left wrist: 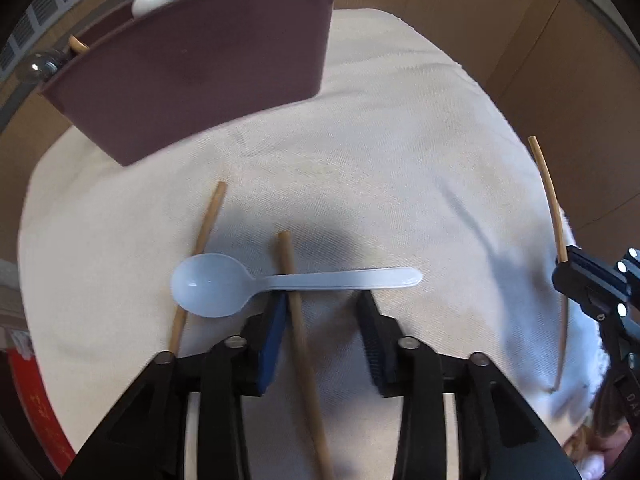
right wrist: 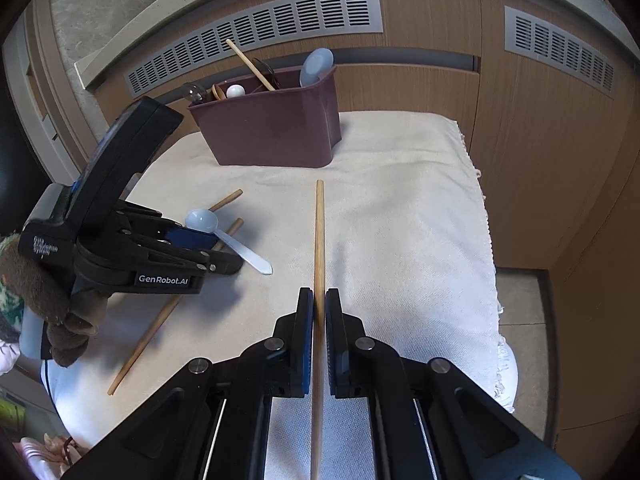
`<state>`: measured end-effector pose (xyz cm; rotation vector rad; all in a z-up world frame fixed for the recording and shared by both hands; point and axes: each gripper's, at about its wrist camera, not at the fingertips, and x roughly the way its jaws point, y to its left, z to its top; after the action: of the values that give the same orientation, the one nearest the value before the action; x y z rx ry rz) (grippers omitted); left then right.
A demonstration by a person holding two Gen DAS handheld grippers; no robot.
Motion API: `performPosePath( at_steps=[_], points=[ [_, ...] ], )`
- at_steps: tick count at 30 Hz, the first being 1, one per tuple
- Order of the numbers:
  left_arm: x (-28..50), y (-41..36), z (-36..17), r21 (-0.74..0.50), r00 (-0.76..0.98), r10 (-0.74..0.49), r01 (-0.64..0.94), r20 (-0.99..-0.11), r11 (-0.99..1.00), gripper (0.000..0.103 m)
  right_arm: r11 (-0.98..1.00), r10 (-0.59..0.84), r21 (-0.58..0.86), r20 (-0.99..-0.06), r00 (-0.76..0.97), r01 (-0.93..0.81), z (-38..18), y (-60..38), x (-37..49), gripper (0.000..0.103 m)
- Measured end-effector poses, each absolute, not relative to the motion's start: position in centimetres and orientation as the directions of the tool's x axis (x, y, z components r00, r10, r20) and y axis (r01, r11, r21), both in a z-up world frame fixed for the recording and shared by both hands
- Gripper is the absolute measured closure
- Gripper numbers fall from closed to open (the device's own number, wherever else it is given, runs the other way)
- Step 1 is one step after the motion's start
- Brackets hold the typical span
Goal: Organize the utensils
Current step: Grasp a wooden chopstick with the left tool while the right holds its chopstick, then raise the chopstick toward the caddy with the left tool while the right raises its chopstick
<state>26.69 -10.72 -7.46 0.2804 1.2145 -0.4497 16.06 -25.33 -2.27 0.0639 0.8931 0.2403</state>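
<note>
A white plastic spoon (left wrist: 296,280) lies on the cloth and crosses one wooden chopstick (left wrist: 298,332). A second chopstick (left wrist: 200,252) lies to its left under the spoon's bowl. My left gripper (left wrist: 323,300) points steeply down over the spoon's handle. It is open, with the crossing chopstick between its jaws and neither pad pressing on anything. My right gripper (right wrist: 319,300) is shut on a third chopstick (right wrist: 319,232), which sticks out ahead towards the maroon utensil holder (right wrist: 272,136). From the right wrist view, the left gripper (right wrist: 218,250) sits over the spoon (right wrist: 208,222).
The holder (left wrist: 192,72) at the back of the cream cloth (right wrist: 400,208) holds spoons and a chopstick in separate compartments. Wooden panels with grey vents (right wrist: 256,36) stand behind. The cloth's fringed edge drops off at the right. A gloved hand (right wrist: 60,320) grips the left tool.
</note>
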Motion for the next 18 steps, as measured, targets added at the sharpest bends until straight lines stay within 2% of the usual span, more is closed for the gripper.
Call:
performPosePath(
  at_steps=[1, 2, 6, 10, 13, 18],
  points=[
    [26.4, -10.8, -7.4, -0.038, 0.287, -0.197, 0.479, -0.937, 0.877, 0.089, 0.971, 0.235, 0.161, -0.764, 0.6, -0.175, -2.4, -25.4, 16.1, 0.097],
    [26.1, -10.7, -7.3, -0.044, 0.292, -0.204, 0.472, -0.934, 0.881, 0.096, 0.971, 0.236, 0.166, -0.765, 0.6, -0.171, -2.4, -25.4, 16.1, 0.097],
    [23.7, -9.1, -6.2, -0.113, 0.38, -0.281, 0.408, -0.881, 0.906, 0.096, 0.971, 0.24, 0.171, -0.757, 0.608, -0.17, -2.0, -25.4, 15.8, 0.097],
    [20.2, -7.0, -4.4, -0.239, 0.44, -0.391, 0.362, -0.808, 0.901, 0.096, 0.971, 0.238, 0.159, -0.745, 0.624, -0.18, -1.1, -25.1, 15.4, 0.097],
    [18.1, -5.8, -2.8, -0.272, 0.487, -0.426, 0.355, -0.763, 0.894, 0.096, 0.973, 0.222, 0.128, -0.752, 0.62, -0.194, -1.0, -24.5, 15.7, 0.097],
    [15.6, -3.2, 0.8, -0.295, 0.581, -0.454, 0.352, -0.675, 0.888, 0.096, 0.977, 0.203, 0.13, -0.823, 0.531, -0.172, -3.6, -24.2, 17.9, 0.086]
  ],
)
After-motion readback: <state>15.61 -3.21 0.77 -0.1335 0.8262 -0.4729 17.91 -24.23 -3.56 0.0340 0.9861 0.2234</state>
